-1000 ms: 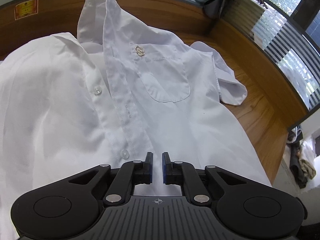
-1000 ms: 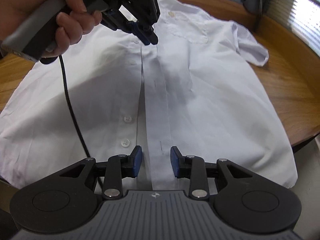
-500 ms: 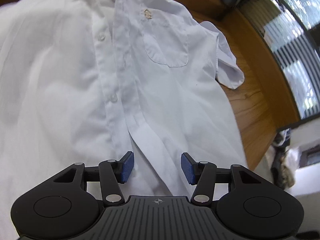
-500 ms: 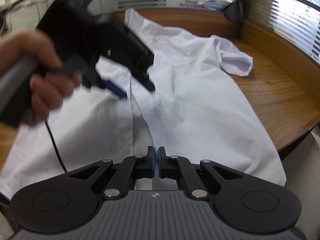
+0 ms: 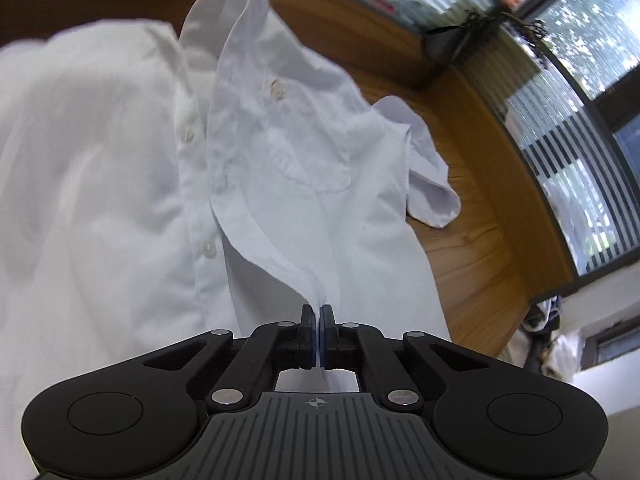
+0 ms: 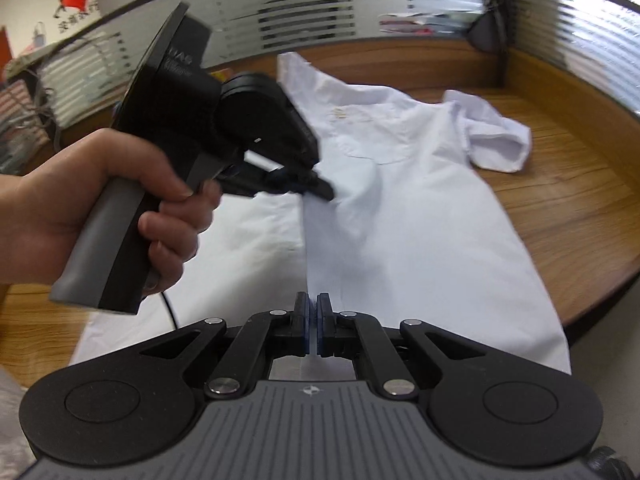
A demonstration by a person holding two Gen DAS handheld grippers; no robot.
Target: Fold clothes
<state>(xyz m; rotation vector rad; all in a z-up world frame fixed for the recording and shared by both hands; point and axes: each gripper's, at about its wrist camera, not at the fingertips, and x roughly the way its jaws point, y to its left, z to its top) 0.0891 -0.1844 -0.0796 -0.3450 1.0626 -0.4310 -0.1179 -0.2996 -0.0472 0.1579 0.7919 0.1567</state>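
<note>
A white short-sleeved button shirt (image 5: 120, 184) lies front up on a wooden table (image 5: 472, 248). My left gripper (image 5: 318, 312) is shut on the edge of the shirt's front placket and lifts it off the panel below. It also shows in the right wrist view (image 6: 324, 190), held by a hand, pinching the placket at mid-chest. My right gripper (image 6: 312, 300) is shut on the same placket edge of the shirt (image 6: 420, 240) near the hem. The chest pocket (image 5: 316, 164) and one sleeve (image 6: 496, 140) lie flat to the right.
The table's curved front edge (image 6: 600, 304) runs along the right. A wooden partition (image 6: 560, 76) with blinds behind it rises at the back. A dark lamp shade (image 6: 486, 32) stands at the far corner. A cable (image 6: 170, 312) hangs from the left gripper.
My left gripper has closed on the placket edge and raised it. My right gripper has stayed shut on the placket near the hem and has lifted slightly.
</note>
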